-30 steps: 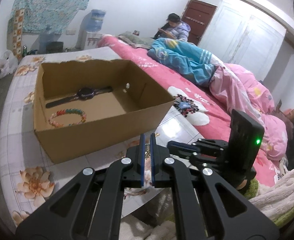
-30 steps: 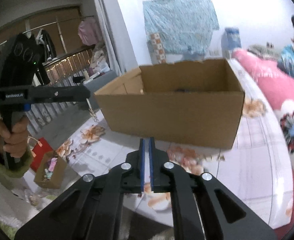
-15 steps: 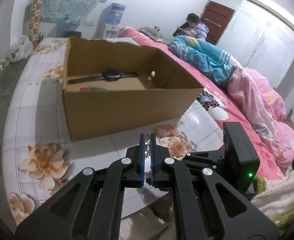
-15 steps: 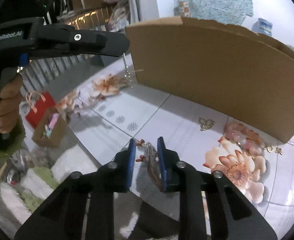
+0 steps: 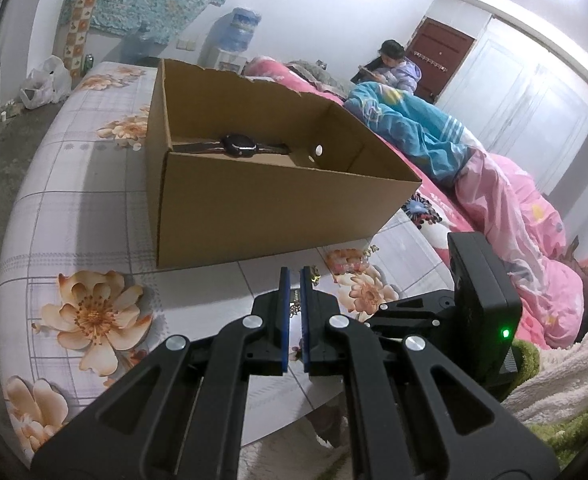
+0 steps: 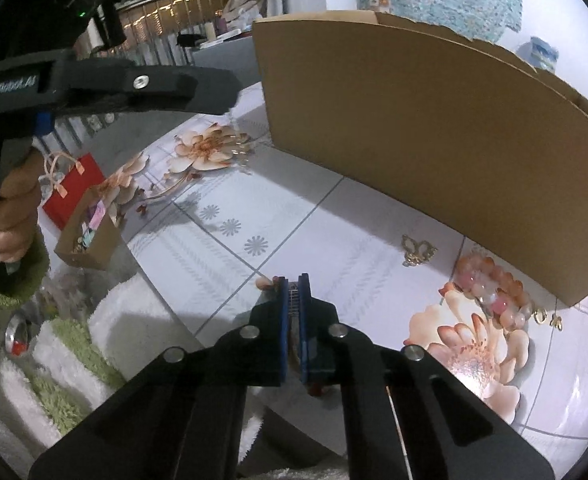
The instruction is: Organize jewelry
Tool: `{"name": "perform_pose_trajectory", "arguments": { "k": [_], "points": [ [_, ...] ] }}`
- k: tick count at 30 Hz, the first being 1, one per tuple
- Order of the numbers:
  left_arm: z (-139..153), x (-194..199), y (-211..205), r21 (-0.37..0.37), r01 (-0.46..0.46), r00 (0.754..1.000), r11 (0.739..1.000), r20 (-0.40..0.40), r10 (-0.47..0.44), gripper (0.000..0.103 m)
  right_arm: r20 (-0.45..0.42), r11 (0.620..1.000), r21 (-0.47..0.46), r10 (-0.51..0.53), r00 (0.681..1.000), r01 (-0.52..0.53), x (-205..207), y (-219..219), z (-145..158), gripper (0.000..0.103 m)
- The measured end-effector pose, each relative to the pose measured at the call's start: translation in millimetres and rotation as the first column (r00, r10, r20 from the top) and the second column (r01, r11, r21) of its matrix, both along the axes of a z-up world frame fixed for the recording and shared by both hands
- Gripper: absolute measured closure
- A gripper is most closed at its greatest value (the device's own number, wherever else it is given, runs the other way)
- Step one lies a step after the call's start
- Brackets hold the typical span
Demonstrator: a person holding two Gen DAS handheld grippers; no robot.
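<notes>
A brown cardboard box (image 5: 278, 208) stands on the flowered table top (image 5: 94, 208) with a black watch (image 5: 238, 145) lying inside. My left gripper (image 5: 294, 276) hovers low in front of the box, shut on a thin gold chain (image 5: 294, 300). In the right wrist view that left gripper (image 6: 230, 96) is at upper left, held by a hand. My right gripper (image 6: 292, 286) points down at the table's front edge, its jaws closing to a pinch on a small silvery piece (image 6: 292, 300). A pink bead bracelet (image 6: 493, 292), a gold charm (image 6: 415, 250) and small gold earrings (image 6: 547, 318) lie beside the box wall (image 6: 413, 120).
To the right is a bed with a pink quilt (image 5: 525, 232), with people on it. On the floor left of the table are a red bag (image 6: 74, 188) and a brown paper bag (image 6: 90, 236). A white and green rug (image 6: 74, 344) lies below the table's front edge.
My left gripper sank towards the table, so the box's near wall now hides most of its floor. My right gripper swung down to the table edge, spread around the silvery piece, then shut on it.
</notes>
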State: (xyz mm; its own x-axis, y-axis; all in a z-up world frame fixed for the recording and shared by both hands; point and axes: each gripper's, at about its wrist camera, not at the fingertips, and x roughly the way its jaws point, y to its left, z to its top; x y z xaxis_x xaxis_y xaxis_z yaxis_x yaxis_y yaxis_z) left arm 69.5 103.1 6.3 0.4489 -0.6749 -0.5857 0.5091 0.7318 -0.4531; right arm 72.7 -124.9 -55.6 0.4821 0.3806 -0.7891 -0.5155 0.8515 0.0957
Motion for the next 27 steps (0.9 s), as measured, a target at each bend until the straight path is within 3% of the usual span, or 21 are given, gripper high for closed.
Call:
{"name": "perform_pose_trajectory", "arguments": {
  "k": [9, 14, 19, 22, 27],
  "points": [
    [22.2, -8.7, 9.6, -0.041, 0.008, 0.999, 0.999, 0.05, -0.006, 0.099, 0.052, 0.999, 0.024, -0.044, 0.998, 0.043, -4.8, -13.9, 23.4, 0.098],
    [59.8, -5.9, 10.7, -0.112, 0.049, 0.991, 0.992, 0.127, -0.035, 0.099, 0.156, 0.993, 0.096, -0.085, 0.984, 0.071, -1.4, -31.1, 71.7, 0.098],
    [93.7, 24.1, -4.6, -0.116, 0.085, 0.984, 0.99, 0.167, -0.065, 0.099, 0.237, 0.974, 0.211, -0.131, 0.963, 0.081, 26.5, -61.0, 124.9, 0.098],
    [96.5, 60.9, -25.9, -0.115, 0.113, 0.988, 0.987, 0.117, -0.099, 0.099, 0.215, 0.967, 0.236, -0.15, 0.965, 0.098, 55.6, -74.9, 137.1, 0.098],
    [75.4, 119.6, -70.1, -0.064, 0.153, 0.988, 0.986, -0.011, -0.154, 0.099, 0.003, 0.948, 0.247, -0.206, 0.979, 0.199, 135.3, -101.2, 123.2, 0.098]
  ]
}}
